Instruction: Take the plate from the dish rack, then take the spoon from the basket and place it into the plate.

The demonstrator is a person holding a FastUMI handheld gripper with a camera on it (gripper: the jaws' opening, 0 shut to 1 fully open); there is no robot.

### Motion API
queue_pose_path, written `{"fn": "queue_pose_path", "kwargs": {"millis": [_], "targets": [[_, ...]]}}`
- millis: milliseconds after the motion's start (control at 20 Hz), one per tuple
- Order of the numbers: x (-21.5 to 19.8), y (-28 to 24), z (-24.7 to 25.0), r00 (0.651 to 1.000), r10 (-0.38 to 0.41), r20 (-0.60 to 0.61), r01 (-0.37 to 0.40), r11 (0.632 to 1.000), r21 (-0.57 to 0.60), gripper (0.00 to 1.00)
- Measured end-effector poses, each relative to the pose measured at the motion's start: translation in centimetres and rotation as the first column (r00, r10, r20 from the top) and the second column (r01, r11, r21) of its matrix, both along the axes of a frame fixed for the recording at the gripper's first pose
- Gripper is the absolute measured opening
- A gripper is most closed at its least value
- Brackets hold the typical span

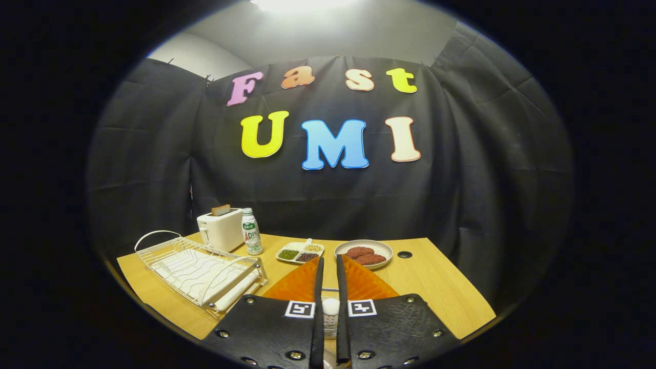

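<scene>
1 rack (197, 269), 1 toaster (221, 229), 1 bottle (251, 231), 2 dishes (364, 252)

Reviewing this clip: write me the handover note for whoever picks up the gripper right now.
Gripper: fingers nearly together, with a white rounded end, likely the spoon, in the gap between them. Whether the grip is firm is unclear.
Things: the dish rack stands off to the side of the fingers with no plate in it. The orange plate lies on the table under the fingers. The mesh basket sits in the gap below the spoon.
Done: plate is out of the rack.
Left: lift the spoon clear of the basket and lay it in the plate.
</scene>
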State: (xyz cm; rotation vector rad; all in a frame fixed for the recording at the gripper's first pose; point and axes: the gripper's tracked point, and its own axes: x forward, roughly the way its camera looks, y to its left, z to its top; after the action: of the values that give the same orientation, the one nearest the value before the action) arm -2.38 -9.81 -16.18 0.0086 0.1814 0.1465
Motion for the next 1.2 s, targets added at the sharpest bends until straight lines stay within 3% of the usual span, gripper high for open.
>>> {"fn": "queue_pose_path", "kwargs": {"millis": [300, 600, 1200], "targets": [[-3.2, -1.0, 3.3, 0.998, 0.001, -0.056, -0.005, 0.998, -0.067, 0.09], [-6.3, -0.3, 3.8, 0.990, 0.039, -0.132, -0.058, 0.989, -0.136, 0.09], [-7.9, 6.9, -2.8, 0.936, 0.194, -0.294, -0.236, 0.965, -0.115, 0.09]]}}
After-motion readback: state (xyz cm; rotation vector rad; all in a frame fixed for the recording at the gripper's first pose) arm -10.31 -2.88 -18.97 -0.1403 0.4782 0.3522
